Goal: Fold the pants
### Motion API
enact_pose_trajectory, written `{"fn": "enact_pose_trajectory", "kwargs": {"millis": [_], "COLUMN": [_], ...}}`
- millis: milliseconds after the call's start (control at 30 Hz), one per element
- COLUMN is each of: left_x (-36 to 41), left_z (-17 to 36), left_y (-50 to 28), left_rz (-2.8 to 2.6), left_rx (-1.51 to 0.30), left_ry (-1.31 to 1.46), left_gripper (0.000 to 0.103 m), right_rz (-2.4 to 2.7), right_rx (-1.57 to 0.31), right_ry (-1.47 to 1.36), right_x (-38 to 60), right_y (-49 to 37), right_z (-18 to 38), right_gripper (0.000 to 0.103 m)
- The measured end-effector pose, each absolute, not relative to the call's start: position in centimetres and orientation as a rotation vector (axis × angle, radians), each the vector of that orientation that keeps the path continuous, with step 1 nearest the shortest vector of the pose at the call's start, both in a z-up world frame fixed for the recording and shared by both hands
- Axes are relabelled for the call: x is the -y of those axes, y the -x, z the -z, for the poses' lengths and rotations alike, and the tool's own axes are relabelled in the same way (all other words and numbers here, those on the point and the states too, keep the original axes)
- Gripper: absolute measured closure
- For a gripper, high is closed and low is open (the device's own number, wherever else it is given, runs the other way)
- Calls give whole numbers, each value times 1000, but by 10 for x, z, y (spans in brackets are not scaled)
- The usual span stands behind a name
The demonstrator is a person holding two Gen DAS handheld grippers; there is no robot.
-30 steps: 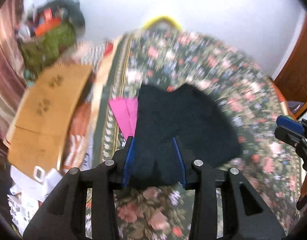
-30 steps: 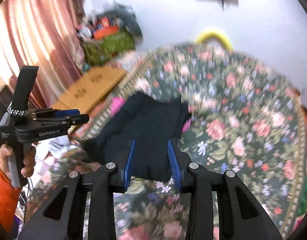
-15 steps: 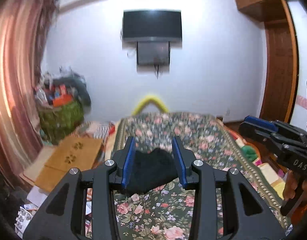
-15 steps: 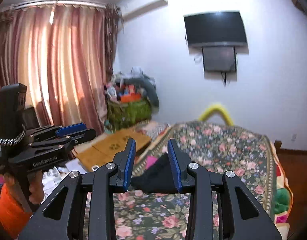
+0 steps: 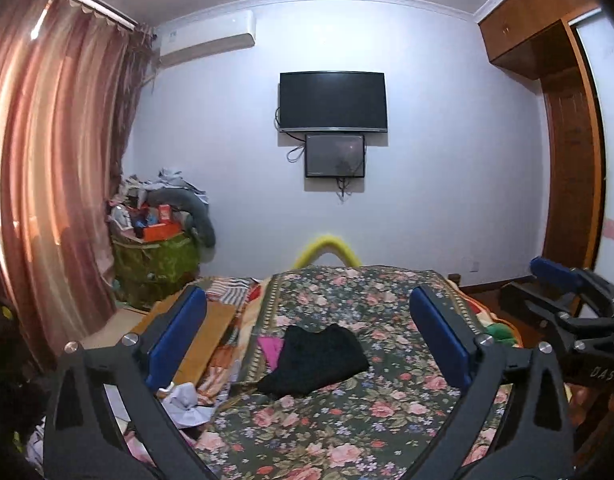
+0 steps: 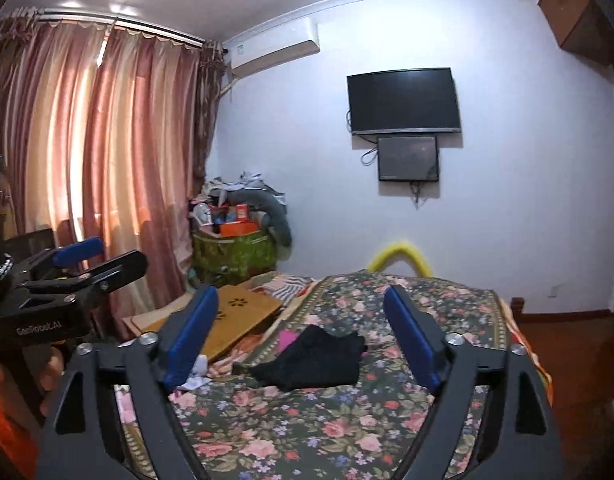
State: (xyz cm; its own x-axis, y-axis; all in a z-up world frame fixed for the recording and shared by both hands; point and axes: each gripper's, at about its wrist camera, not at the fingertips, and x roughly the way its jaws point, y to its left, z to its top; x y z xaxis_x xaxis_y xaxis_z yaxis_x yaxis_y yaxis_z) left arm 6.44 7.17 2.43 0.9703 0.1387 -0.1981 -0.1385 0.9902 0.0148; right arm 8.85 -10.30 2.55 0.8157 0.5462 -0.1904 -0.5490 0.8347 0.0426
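Left wrist: left hand-held gripper (image 5: pixel 307 344) spread | right hand-held gripper (image 6: pixel 303 336) spread | folded pants (image 5: pixel 313 362) near bedspread (image 5: pixel 347 432) left edge.

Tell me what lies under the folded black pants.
The black pants rest on the floral bedspread. A pink cloth pokes out at their left edge; how far it runs underneath is hidden.

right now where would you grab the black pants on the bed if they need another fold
Probably the near left corner of the black pants, where the cloth tapers to a low point toward the bed's left edge. Come in from the near side, low over the floral cover. Both tools, left and right, are open and well back from it.
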Motion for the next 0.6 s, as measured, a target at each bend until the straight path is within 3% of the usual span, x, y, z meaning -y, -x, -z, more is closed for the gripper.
{"fn": "enact_pose_trajectory", "kwargs": {"millis": [100, 600], "left_x": [-72, -67], "left_z": [-22, -19], "left_y": [-61, -55], "left_rz": [-129, -120], "left_rx": [-207, -201], "left_ry": [9, 2], "left_gripper": [0, 0], "right_rz": [-574, -572], "right_rx": [-201, -222], "right_ry": [14, -15], "right_x": [104, 110], "right_y": [-87, -78], "right_z": [-26, -19], "right_gripper": [3, 2]}}
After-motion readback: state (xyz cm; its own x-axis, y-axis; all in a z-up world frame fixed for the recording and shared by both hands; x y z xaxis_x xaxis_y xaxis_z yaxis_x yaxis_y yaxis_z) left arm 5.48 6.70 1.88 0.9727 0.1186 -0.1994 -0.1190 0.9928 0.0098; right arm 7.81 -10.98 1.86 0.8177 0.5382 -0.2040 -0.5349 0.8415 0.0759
